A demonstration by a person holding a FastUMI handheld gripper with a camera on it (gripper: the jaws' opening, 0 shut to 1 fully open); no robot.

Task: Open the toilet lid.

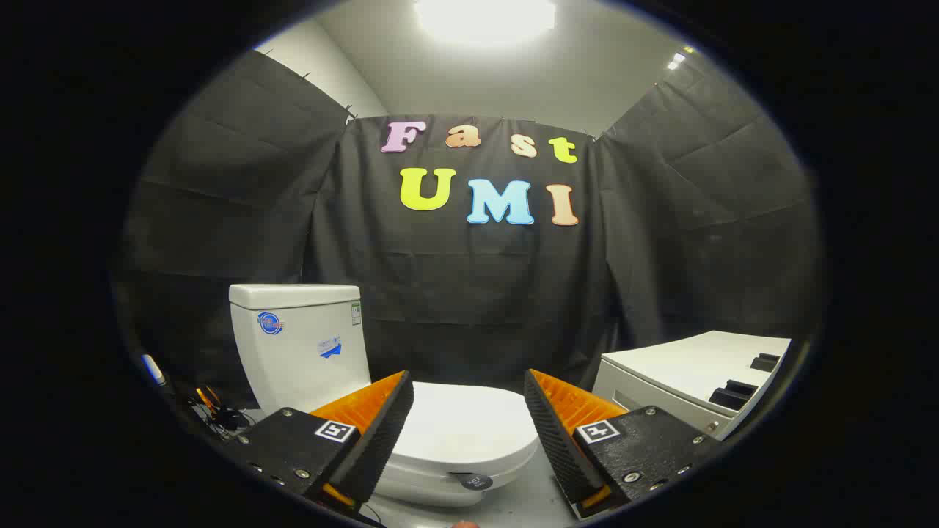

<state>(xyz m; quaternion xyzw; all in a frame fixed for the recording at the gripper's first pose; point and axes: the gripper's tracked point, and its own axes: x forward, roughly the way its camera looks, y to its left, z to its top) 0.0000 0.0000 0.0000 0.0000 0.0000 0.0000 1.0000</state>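
A white toilet stands on the floor ahead of me, its lid [469,429] lying flat and shut over the bowl. The white tank [297,341] rises behind the lid, beyond my left finger. My gripper [469,396] hovers above the lid's front half, open, with the lid showing in the wide gap between the two fingers. Neither finger touches the toilet. A small dark round tag [475,481] sits at the lid's front edge.
A white cabinet or appliance [697,374] with dark recesses stands to the right of the toilet, beyond my right finger. Cables and small items [213,414] lie on the floor left of the tank. Black cloth walls enclose the booth.
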